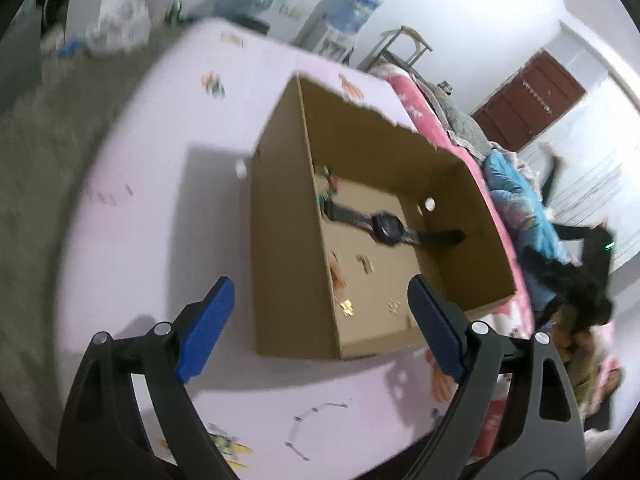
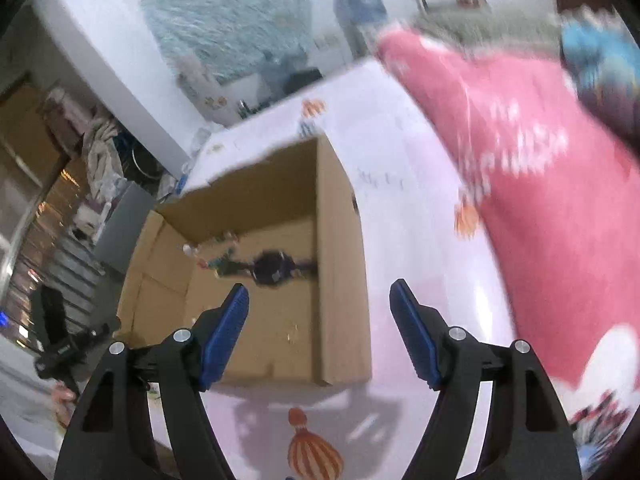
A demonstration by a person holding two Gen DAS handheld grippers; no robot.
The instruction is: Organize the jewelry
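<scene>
An open cardboard box [image 1: 288,240] stands on a pale pink sheet [image 1: 160,200]. Inside lie a black wristwatch [image 1: 386,228], a colourful beaded piece [image 1: 330,186] and small gold pieces [image 1: 347,307]. A thin silver chain [image 1: 310,420] lies on the sheet in front of the box. My left gripper [image 1: 320,292] is open and empty, above the box's near end. In the right wrist view the box [image 2: 340,260] and watch [image 2: 272,268] show too. My right gripper [image 2: 318,294] is open and empty over the box's right wall.
A pink blanket [image 2: 540,200] and blue bedding [image 1: 520,208] lie beside the box. A water dispenser [image 1: 344,16] and stool [image 1: 404,48] stand behind. A grey floor [image 1: 36,160] drops off at the left edge.
</scene>
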